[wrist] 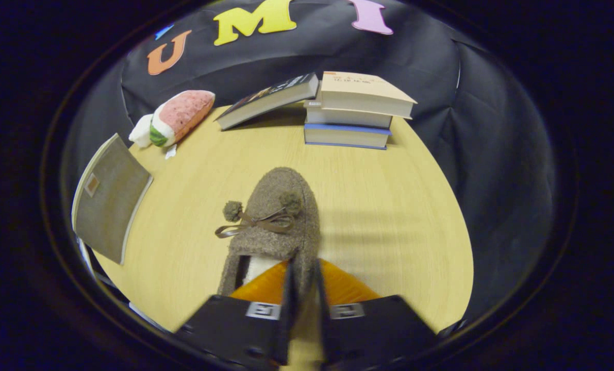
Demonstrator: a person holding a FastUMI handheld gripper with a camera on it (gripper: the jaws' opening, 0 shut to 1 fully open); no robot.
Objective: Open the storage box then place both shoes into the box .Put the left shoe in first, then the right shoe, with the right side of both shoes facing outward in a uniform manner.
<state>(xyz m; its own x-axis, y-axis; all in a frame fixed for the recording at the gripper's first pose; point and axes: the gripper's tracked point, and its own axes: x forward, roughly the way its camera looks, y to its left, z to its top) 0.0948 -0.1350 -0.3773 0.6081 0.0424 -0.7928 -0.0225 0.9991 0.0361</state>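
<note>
Grip looks thin: the claw [303,288] is nearly closed, its fingers pinching the right side wall of the brown slipper [278,226] near the heel opening; soft felt could fold and slide free once lifted; the toe, pointing toward the stacked books [355,111], may sag or swing; the storage box [108,198] sits left on the surface [389,206], well apart.

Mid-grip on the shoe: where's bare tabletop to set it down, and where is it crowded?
The tool is shut on the shoe. The table is bare beside the shoe below the book stack, and between the shoe and the grey lid. The far edge is crowded: plush toy, leaning book, stack.
</note>
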